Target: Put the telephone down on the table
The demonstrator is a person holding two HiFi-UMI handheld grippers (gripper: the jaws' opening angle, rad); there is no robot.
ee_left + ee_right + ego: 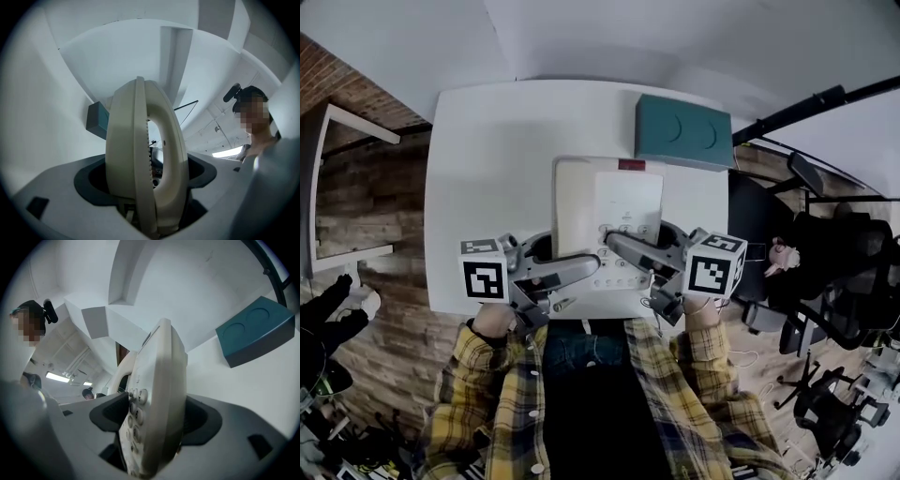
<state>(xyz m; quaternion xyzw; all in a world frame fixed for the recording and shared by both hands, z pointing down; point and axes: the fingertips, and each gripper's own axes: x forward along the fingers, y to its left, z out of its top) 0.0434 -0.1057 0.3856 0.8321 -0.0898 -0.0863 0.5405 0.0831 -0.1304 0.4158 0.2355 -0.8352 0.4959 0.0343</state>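
Observation:
A cream desk telephone (609, 220) with a handset along its left side and a keypad near its front edge is held over the near half of the white table (487, 169). My left gripper (572, 272) is shut on the telephone's handset side (140, 159), which fills the gap between its jaws (147, 206). My right gripper (633, 251) is shut on the keypad side (154, 399), with the buttons just inside its jaws (150, 446). I cannot tell whether the telephone's underside touches the table.
A teal box (684, 131) with two round dents lies at the table's far right, also seen in the left gripper view (97, 121) and the right gripper view (255, 331). Black office chairs (825, 272) stand off the right edge. A brick wall (356, 187) runs along the left.

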